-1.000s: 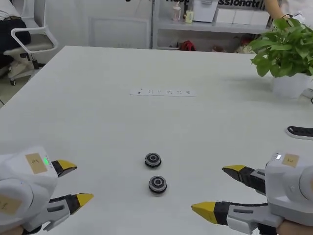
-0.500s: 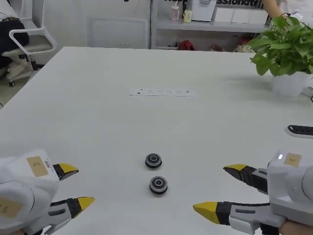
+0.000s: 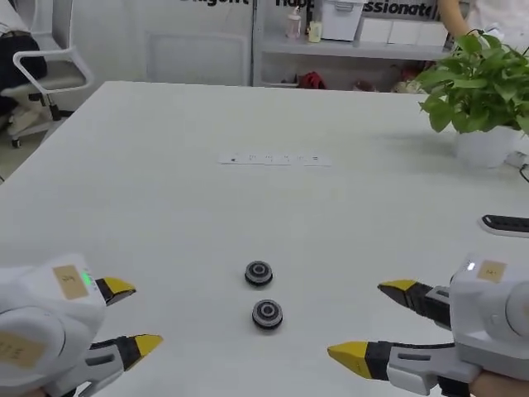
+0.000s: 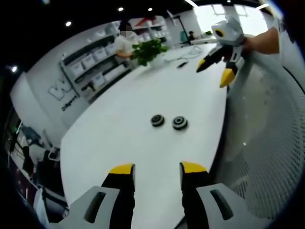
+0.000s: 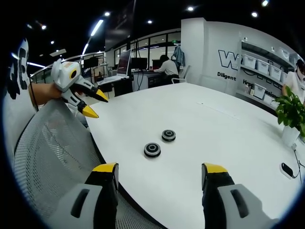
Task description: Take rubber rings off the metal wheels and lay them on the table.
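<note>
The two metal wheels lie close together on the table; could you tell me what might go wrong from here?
1. Nothing pins either one: the near wheel or the far wheel may slide across the smooth table when tugged.
2. They sit close together, so the right gripper, fingers wide open, could knock the neighbour.

Upper wheel and lower wheel — small, metal, lying flat just below centre of the head view, near but apart — each wears a dark rubber ring.
</note>
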Motion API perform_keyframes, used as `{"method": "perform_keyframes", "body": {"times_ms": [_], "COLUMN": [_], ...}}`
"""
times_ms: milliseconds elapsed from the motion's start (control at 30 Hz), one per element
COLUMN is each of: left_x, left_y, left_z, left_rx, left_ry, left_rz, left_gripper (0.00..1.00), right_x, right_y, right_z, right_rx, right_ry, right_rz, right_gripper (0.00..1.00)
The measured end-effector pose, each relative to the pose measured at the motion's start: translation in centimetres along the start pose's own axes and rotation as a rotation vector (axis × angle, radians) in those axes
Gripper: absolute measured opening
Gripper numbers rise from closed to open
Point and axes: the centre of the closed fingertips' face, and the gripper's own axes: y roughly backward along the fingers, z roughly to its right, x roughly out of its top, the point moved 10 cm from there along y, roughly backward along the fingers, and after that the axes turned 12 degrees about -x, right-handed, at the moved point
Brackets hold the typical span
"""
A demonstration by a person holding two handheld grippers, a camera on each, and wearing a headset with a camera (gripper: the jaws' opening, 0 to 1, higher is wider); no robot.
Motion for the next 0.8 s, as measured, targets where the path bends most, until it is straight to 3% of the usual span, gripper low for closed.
{"method": "perform_keyframes", "body": {"times_ms": [500, 800], "left_x": [0.48, 0.61], "left_y": [0.11, 0.26], "left_z": [0.29, 0.31], "left_rx": [-0.005, 0.005], "left_ry": [-0.010, 0.006], "left_rz": [0.018, 0.020], "left_gripper": [0.39, 0.39], "right_x": [-0.04, -0.09], "right_y": [0.06, -0.02], "right_z": [0.26, 0.12], "right_rx": [-0.026, -0.008], "right_ry": [-0.007, -0.008], "right_rz": [-0.002, -0.007], "right_gripper": [0.67, 0.68]}}
